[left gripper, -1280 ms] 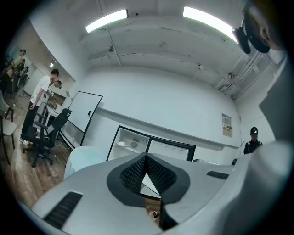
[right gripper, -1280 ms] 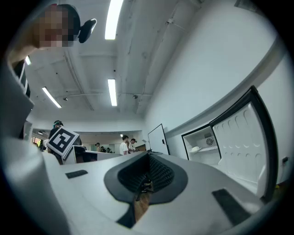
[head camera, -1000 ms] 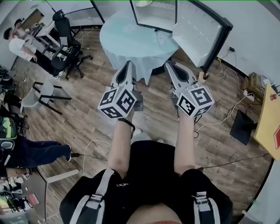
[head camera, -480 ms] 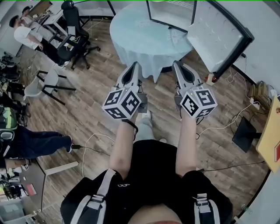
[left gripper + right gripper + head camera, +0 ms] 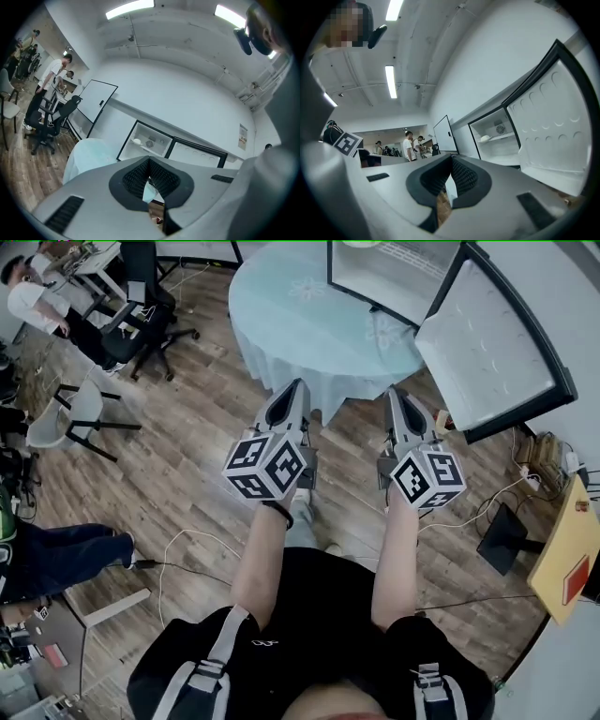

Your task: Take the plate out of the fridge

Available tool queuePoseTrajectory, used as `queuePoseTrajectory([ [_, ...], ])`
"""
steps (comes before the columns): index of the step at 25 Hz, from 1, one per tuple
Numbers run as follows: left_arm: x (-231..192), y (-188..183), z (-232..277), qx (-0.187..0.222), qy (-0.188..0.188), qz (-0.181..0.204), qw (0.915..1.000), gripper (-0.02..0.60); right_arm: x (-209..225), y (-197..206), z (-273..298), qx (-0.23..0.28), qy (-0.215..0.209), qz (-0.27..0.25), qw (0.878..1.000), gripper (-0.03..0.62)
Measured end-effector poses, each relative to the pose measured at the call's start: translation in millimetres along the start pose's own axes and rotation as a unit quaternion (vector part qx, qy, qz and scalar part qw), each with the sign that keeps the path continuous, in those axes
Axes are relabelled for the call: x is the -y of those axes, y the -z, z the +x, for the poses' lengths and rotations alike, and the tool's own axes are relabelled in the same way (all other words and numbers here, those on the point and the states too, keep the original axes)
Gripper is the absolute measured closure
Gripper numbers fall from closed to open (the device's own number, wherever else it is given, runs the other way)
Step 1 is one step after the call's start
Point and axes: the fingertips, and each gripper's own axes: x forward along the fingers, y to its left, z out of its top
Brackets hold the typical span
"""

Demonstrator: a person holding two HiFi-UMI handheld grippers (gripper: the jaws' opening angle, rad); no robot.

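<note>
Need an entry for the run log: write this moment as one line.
left gripper: shut, empty | right gripper: shut, empty | fridge: door open | plate: on fridge shelf, untouched

Black short-sleeved top [image 5: 319, 610], grey harness straps [image 5: 214, 657] with buckles [image 5: 427, 677] at 6 o'clock. On left gripper [image 5: 294, 387] and right gripper [image 5: 397, 395]: grey shells, black ribbed pads [image 5: 132, 179], black-and-white marker cubes [image 5: 265, 465].

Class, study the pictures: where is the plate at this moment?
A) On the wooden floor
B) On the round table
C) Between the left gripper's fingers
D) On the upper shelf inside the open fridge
D: the right gripper view shows the plate lying on the upper shelf of the fridge, whose door stands open.
</note>
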Motion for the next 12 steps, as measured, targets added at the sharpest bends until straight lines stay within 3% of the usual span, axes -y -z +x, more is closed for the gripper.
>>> queuePoseTrajectory([
  [5, -38, -25, 49, 0.009, -0.002, -0.015, 0.9998, 0.572, 3, 2, 72, -0.026, -0.005, -0.013, 1.0, 0.595],
  [8, -77, -54, 67, 0.017, -0.004, -0.018, 0.9997, 0.572, -9, 0, 121, -0.018, 0.009, -0.021, 1.0, 0.594],
  [12, -124, -87, 86, 0.028, -0.008, -0.024, 0.9993, 0.572, -36, -6, 170, -0.004, -0.007, -0.035, 0.999, 0.595],
])
